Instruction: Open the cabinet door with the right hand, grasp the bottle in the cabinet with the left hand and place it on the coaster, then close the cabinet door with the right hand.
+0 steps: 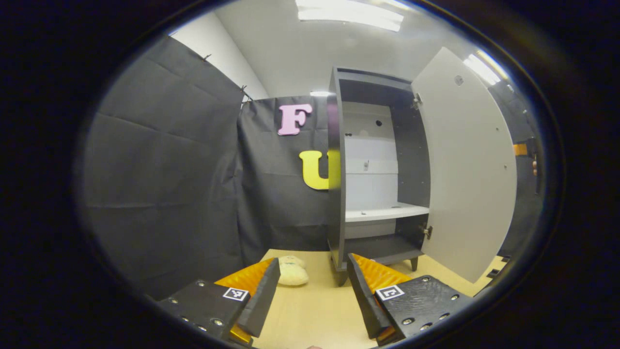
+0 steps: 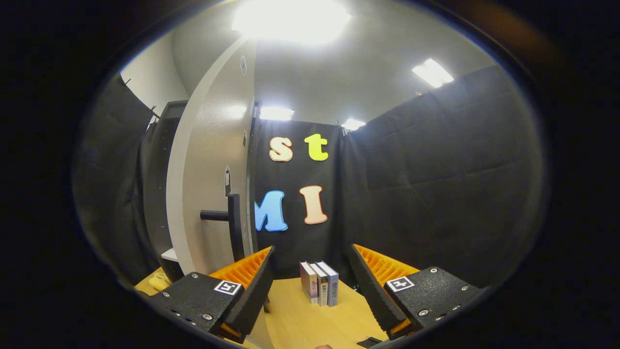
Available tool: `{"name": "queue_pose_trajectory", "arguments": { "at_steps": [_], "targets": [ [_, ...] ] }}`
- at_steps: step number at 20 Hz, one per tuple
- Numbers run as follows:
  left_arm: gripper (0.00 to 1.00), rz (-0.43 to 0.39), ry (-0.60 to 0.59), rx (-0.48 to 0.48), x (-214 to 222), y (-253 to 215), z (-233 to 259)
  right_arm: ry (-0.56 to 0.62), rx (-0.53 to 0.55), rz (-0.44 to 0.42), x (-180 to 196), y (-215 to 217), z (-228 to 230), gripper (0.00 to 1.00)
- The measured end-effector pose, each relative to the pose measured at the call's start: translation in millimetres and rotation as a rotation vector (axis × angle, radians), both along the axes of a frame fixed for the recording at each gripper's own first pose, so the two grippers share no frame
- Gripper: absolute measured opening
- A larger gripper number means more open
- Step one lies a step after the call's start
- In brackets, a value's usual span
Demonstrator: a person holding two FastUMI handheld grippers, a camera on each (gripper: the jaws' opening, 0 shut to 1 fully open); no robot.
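The left gripper (image 1: 314, 286) hangs wide open and empty over the bench (image 1: 315, 315), facing the cabinet (image 1: 373, 169) at the far edge — door (image 1: 465, 165) swung open, no bottle discernible on its shelves. A pale coaster (image 1: 292, 271) lies near the cabinet's foot. From the right gripper view, the right gripper (image 2: 311, 286) gapes empty beside the door's handle (image 2: 232, 223) — books (image 2: 319, 283) stand at the bench's far edge
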State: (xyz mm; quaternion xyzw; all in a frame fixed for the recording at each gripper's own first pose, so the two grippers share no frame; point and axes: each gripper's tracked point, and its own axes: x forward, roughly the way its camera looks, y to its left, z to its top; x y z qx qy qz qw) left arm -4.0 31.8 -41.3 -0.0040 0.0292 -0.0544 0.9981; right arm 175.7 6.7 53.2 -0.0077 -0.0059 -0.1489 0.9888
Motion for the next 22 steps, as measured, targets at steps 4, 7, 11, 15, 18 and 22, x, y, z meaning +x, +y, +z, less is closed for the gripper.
{"name": "queue_pose_trajectory", "arguments": {
  "at_steps": [4, 7, 11, 15, 18, 22],
  "targets": [
    [0.8, -0.031, -0.005, 0.004, 9.7, 10.9, -4.9, -0.007, 0.019, 0.021, -1.9, 29.0, -0.8, 0.93],
    [0.8, -0.036, -0.011, 0.003, 16.6, 24.6, -9.8, -0.007, 0.019, 0.041, -0.4, 52.6, 0.1, 0.93],
    [0.8, -0.031, -0.007, -0.011, 22.3, 45.2, -18.3, -0.004, 0.006, 0.086, 6.3, 86.2, -0.6, 0.93],
    [0.79, -0.023, -0.016, -0.018, 24.9, 67.6, -22.5, -0.002, 0.014, 0.127, 13.5, 121.7, 0.5, 0.93],
    [0.8, -0.004, -0.015, -0.022, 24.5, 85.6, -26.5, 0.002, 0.003, 0.16, 22.8, 146.5, 0.4, 0.93],
    [0.79, 0.031, -0.006, -0.031, 22.1, 110.1, -35.4, 0.008, -0.007, 0.209, 37.1, 180.7, 1.4, 0.93]
  ]
}}
